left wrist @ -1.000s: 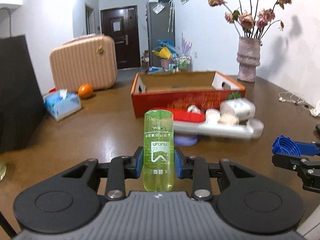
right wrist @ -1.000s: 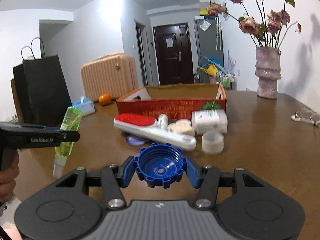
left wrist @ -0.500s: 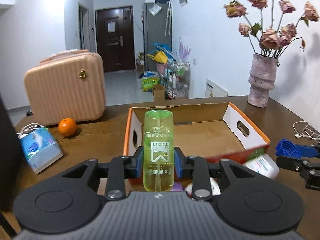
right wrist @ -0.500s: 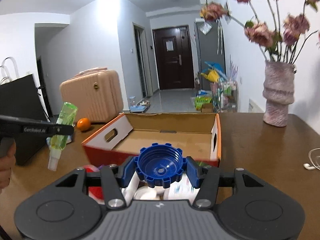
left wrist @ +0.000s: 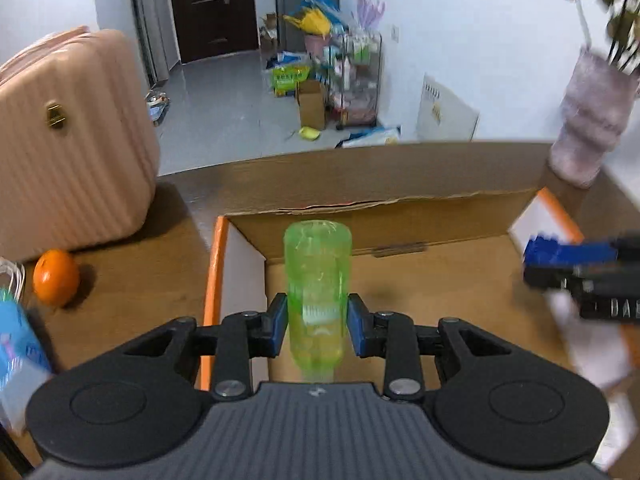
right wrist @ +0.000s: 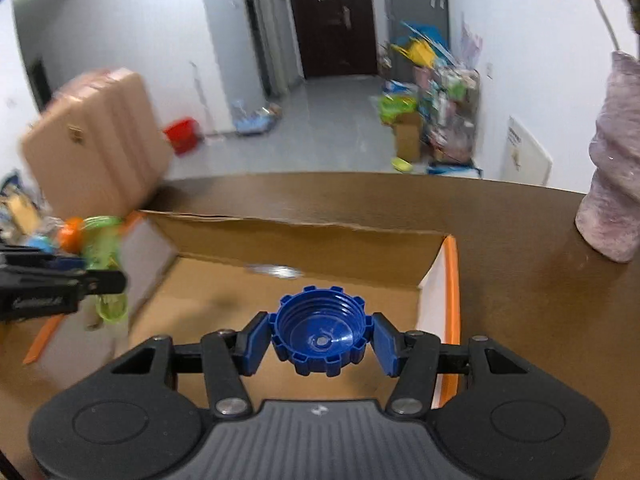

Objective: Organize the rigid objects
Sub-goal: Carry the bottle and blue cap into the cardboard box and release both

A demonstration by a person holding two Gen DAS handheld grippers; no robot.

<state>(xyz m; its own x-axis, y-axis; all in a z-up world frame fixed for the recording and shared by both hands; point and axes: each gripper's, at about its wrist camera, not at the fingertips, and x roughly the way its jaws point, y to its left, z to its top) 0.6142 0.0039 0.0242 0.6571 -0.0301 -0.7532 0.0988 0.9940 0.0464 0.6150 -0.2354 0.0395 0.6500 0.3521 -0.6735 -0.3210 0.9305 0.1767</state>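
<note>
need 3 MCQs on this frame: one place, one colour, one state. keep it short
1. Where is the green bottle relative to the cardboard box?
A. Above the box's open interior
B. Lying beside the orange
C. Standing next to the vase

2. What colour is the ridged cap in the right gripper?
A. Red
B. Blue
C. White

3. What is the state of the left gripper?
A. Open and holding nothing
B. Shut on the green bottle
C. Shut on the orange

Answers:
1. A: the left wrist view shows the box floor directly behind and below the bottle.
2. B: the cap between the pads is plainly blue.
3. B: both blue pads press against the bottle's sides, while the orange sits on the table to the left of the box.
</note>
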